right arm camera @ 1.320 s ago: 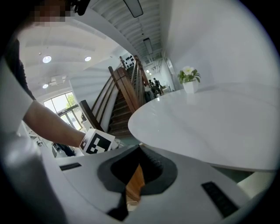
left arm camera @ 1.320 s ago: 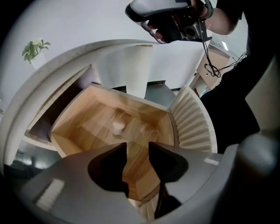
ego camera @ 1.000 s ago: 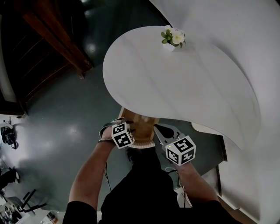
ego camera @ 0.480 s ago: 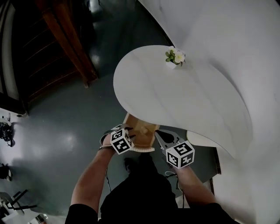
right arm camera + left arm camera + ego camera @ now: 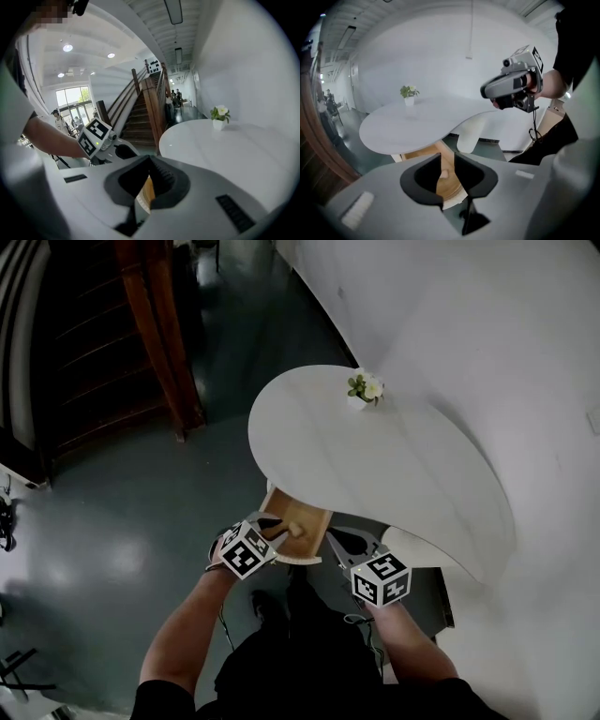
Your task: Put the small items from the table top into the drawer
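Head view gives us the wooden drawer (image 5: 302, 517) pulled open under the near edge of the white counter (image 5: 394, 456). One small pale item (image 5: 296, 530) lies inside it, and at this size we cannot tell what it is. The left tongs (image 5: 270, 527) hover over the drawer's near left corner. Their jaws have just been closing but stand apart by a narrow gap, with nothing between them except the drawer seen beyond. The right tongs (image 5: 343, 542) hang just right of the drawer; their jaws seem to meet at the tips and grip nothing. At the counter's far edge stands a small potted flower (image 5: 364, 388).
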